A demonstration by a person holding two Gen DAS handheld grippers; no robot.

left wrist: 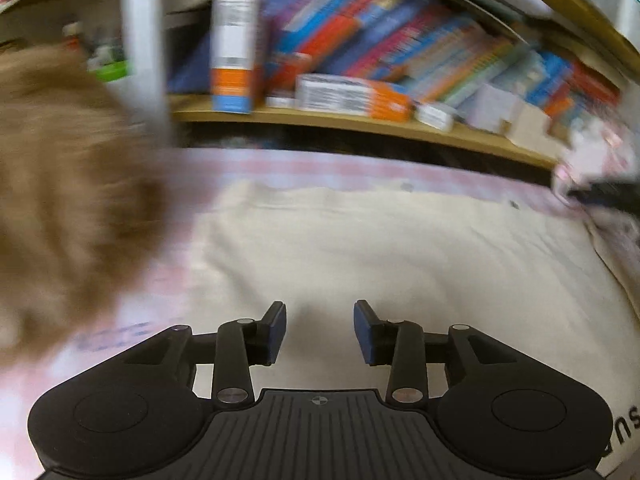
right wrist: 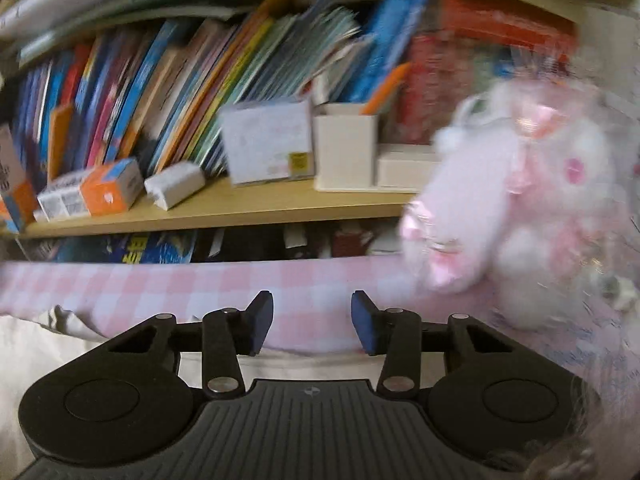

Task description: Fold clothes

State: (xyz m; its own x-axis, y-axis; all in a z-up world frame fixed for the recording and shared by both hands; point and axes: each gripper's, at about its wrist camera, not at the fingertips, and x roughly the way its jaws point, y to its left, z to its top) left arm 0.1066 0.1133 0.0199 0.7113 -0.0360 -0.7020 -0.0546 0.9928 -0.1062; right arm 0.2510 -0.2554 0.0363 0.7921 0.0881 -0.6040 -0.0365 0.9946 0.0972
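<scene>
Cream cotton, a soft flat garment (left wrist: 380, 248), lies spread over the pink checked sheet (right wrist: 168, 284) and fills the space ahead of the left gripper (left wrist: 320, 330); its edge sits just under the right gripper (right wrist: 312, 320). Both grippers stand partly open with nothing between the pads. The likeliest slip, as I judge it, is a pinch that takes the sheet along with the thin cloth, or only one layer, so the fold drags crooked. A brown fuzzy mass (left wrist: 60, 200) crowds the left side and a fluffy pink plush (right wrist: 516, 200) the right; a wide swing could knock either. Behind, the wooden shelf (right wrist: 240, 204) holds glossy books and small card boxes (right wrist: 96, 192) near its lip, easy to nudge.
</scene>
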